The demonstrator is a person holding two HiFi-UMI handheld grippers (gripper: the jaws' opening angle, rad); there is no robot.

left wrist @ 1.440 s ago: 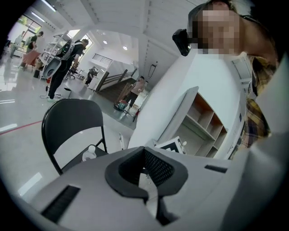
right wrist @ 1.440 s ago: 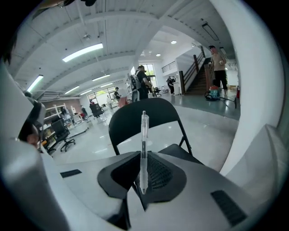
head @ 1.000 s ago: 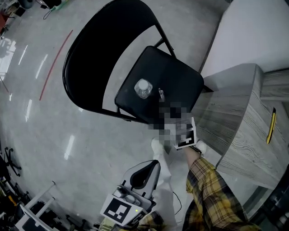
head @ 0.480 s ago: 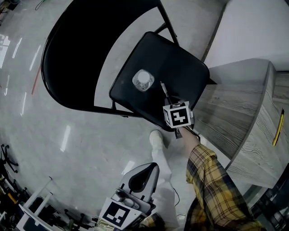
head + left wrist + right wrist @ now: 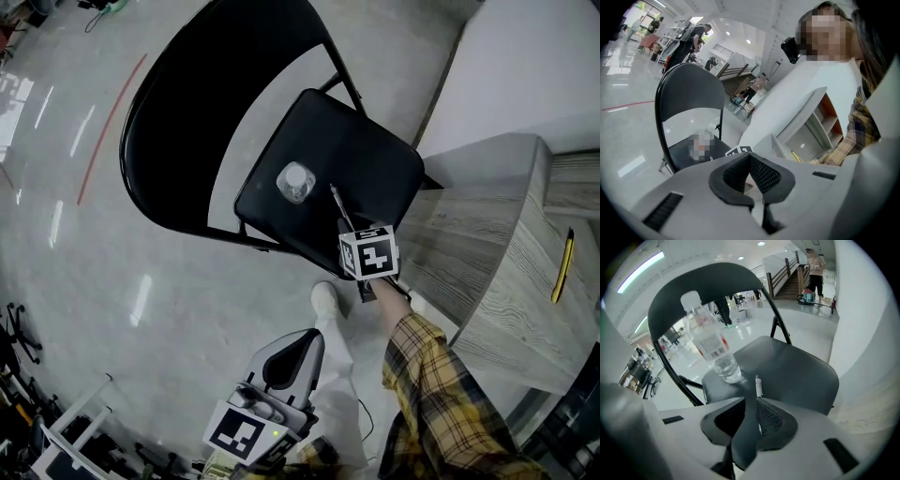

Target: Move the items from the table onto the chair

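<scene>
Black chair seat (image 5: 375,159) already carries the upright water bottle (image 5: 296,181). Our right gripper (image 5: 351,228) hangs beside it, tilted steeply so the thin pen (image 5: 337,204) meets the seat tip-first. Its jaws have just been easing apart, and we judge the pen loose between them. Our left gripper (image 5: 312,337) waits low, jaws clenched on nothing. A yellow tool (image 5: 562,265) lies on the bench (image 5: 487,281). The bottle's label shows a barcode, but we can read no wording.

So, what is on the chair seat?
An upright water bottle, and beside it a thin pen between the right tool's jaws, which have just been opening. The tool covers the pen's end.
</scene>
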